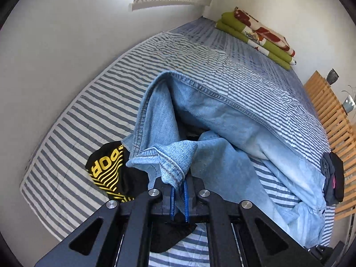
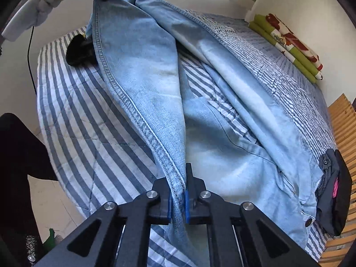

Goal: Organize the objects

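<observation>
- While the denim garment (image 2: 142,71) hangs lifted over the striped bed (image 2: 73,111), the right hand-held gripper (image 2: 178,202) clamps its stitched seam at 6 o'clock.
- Left hand-held gripper (image 1: 179,197) pinches a hem corner of the same denim; it appears at 11 o'clock in the right view.
- Black printed shirt (image 1: 106,169) lies beneath, at 8 o'clock.
- Folded green blanket (image 1: 255,33) sits at 1 o'clock.

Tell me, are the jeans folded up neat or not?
Not folded: the jeans hang loose and rumpled between both grippers, draping onto the striped bed.
</observation>
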